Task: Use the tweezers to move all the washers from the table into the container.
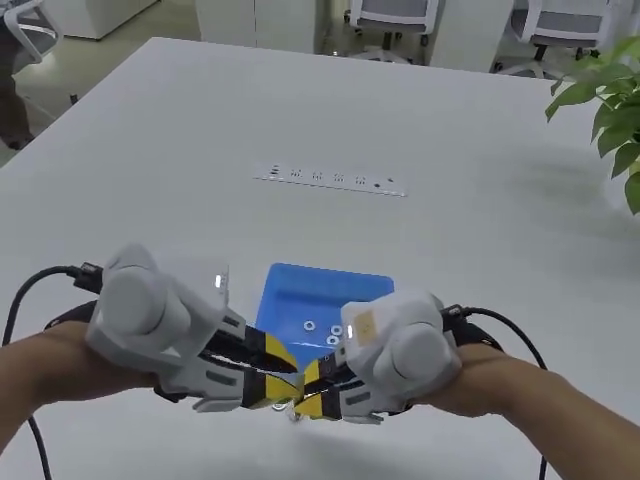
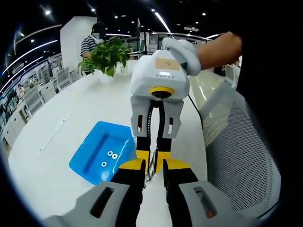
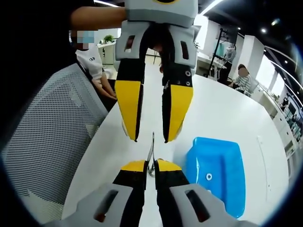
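Right gripper [image 3: 151, 164] jaws clenched on the tweezers [image 3: 152, 147], which stand upright between them. Left gripper [image 2: 153, 164] meets it tip to tip, jaws released, one either side of the tweezers' free end. Just beside them is the blue container [image 3: 227, 158], holding three washers [image 2: 112, 155], on the white table [image 1: 300, 120].

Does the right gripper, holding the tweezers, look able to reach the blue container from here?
Probably yes. The right gripper, shut on the tweezers, sits just beside the open-topped container, with bare table between; the left gripper faces it head-on, off that path.
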A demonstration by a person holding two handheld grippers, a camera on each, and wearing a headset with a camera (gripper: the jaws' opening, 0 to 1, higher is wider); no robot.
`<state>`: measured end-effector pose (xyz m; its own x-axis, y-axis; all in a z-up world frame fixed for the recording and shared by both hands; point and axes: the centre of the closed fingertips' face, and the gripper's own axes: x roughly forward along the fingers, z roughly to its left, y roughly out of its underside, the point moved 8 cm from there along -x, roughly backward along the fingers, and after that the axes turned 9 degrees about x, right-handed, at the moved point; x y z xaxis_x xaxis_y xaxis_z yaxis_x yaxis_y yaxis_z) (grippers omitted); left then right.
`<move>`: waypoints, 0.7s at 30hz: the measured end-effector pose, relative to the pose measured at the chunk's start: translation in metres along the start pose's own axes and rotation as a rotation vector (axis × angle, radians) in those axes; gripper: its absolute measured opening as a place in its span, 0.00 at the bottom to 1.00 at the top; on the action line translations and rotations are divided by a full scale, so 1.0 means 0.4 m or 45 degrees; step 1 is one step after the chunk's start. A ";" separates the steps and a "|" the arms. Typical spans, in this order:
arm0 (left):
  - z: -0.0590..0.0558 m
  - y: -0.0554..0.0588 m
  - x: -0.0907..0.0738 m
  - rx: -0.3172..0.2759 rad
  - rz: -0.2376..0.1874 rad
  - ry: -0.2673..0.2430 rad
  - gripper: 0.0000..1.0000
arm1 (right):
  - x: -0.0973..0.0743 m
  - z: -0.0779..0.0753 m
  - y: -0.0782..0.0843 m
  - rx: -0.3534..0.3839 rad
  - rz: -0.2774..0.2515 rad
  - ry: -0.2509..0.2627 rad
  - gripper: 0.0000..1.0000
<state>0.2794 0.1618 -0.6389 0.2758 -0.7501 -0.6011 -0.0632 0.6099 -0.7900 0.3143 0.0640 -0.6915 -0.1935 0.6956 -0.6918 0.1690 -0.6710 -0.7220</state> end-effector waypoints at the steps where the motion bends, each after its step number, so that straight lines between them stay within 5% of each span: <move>1: 0.000 0.001 -0.001 -0.008 -0.007 -0.002 0.23 | -0.002 0.000 -0.001 0.002 -0.002 0.002 0.07; 21: -0.008 0.039 -0.029 -0.200 -0.075 -0.132 0.66 | -0.065 0.001 -0.051 0.006 -0.045 0.017 0.07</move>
<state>0.2724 0.1790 -0.6446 0.3801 -0.7479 -0.5442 -0.1908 0.5123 -0.8373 0.3156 0.0595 -0.6589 -0.1861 0.7221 -0.6663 0.1575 -0.6474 -0.7457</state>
